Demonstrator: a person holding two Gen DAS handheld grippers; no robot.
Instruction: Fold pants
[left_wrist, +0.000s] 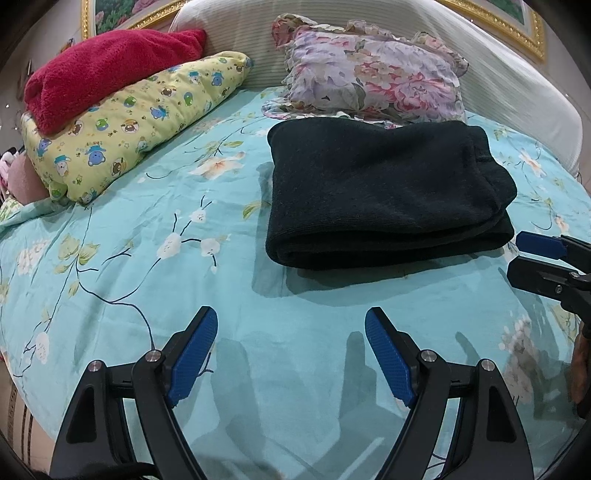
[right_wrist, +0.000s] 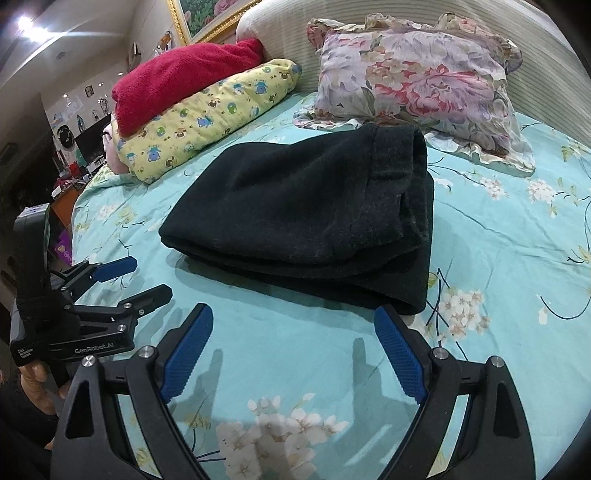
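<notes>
Lying folded mid-bed toward the headboard edge, the black pants (left_wrist: 384, 192) look finished; both the left gripper (left_wrist: 291, 354) and right gripper (right_wrist: 295, 347) stand wide and empty, so snagging could undo the stack.

Floral turquoise bed (left_wrist: 147, 258), padded headboard (left_wrist: 517, 92), gilt-framed picture (right_wrist: 199, 18)

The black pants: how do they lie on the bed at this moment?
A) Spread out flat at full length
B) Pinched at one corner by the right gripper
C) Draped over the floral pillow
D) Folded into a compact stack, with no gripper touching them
D: the black pants sit in a layered fold on the sheet, while the left gripper and right gripper stand open short of them.
</notes>
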